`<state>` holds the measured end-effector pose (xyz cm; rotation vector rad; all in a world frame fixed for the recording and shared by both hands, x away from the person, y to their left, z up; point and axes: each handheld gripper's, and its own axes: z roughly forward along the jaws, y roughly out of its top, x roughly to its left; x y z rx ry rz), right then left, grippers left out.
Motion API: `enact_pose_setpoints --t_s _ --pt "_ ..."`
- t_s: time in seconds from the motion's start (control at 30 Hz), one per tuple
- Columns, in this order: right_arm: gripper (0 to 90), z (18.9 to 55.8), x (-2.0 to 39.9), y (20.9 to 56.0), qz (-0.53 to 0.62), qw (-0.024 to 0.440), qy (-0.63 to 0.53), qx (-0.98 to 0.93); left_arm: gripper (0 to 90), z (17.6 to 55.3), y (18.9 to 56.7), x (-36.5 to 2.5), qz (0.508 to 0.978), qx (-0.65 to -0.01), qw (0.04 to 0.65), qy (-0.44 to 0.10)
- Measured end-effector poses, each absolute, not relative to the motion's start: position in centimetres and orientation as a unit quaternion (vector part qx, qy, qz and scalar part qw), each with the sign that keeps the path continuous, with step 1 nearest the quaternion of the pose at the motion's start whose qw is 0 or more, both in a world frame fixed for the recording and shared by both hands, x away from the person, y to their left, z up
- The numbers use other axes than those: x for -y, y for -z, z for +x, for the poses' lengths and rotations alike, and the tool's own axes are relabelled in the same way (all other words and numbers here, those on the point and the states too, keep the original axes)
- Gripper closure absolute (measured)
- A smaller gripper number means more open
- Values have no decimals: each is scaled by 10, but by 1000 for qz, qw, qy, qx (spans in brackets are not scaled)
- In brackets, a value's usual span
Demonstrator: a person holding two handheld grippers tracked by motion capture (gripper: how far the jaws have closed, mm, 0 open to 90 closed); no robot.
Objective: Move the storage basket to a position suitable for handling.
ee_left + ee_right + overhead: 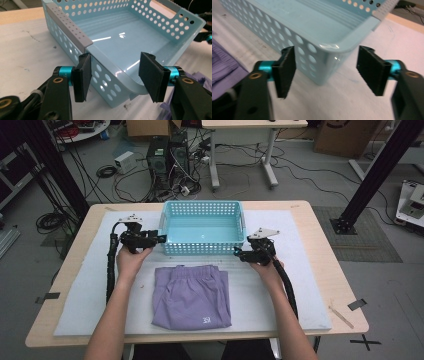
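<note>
Two grippers, left [113, 77] and right [328, 72], stand open astride corners of a glossy, hole-punched plastic basket [172, 220], gripping nothing; soft folded purple shorts [191, 296] lie near.

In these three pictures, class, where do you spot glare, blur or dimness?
Left gripper view: white glare streaks on the basket floor, picture sharp. Right gripper view: soft blur throughout, a small glint on the basket's corner rim. High view: dim, even light, the floor behind the table dark.
</note>
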<state>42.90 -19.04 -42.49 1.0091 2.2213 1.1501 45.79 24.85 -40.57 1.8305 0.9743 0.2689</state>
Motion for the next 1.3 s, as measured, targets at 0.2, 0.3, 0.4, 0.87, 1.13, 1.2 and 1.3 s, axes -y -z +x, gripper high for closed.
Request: enact_pose_setpoints --t_s 0.2,0.3,0.4,0.87,1.13,1.2,1.3 --pt "266 412 207 416 371 237 -428 -789 337 452 404 -249 754 -403 491 -170" --pt "266 404 212 413 370 247 -430 -786 322 460 407 -255 750 -410 497 -148" --pt "266 396 216 410 369 248 -437 -782 289 460 404 -255 752 -413 490 -157" --pt "264 351 227 392 338 281 -474 -763 285 402 372 -264 755 -344 504 -241" --pt "259 333 226 393 329 278 -486 -761 284 358 365 -267 755 -317 517 -251" --pt "258 331 226 394 327 278 -486 -761 284 346 366 -267 757 -312 516 -252" --pt "251 327 226 396 328 272 -490 -761 284 329 368 -268 754 -304 525 -253"
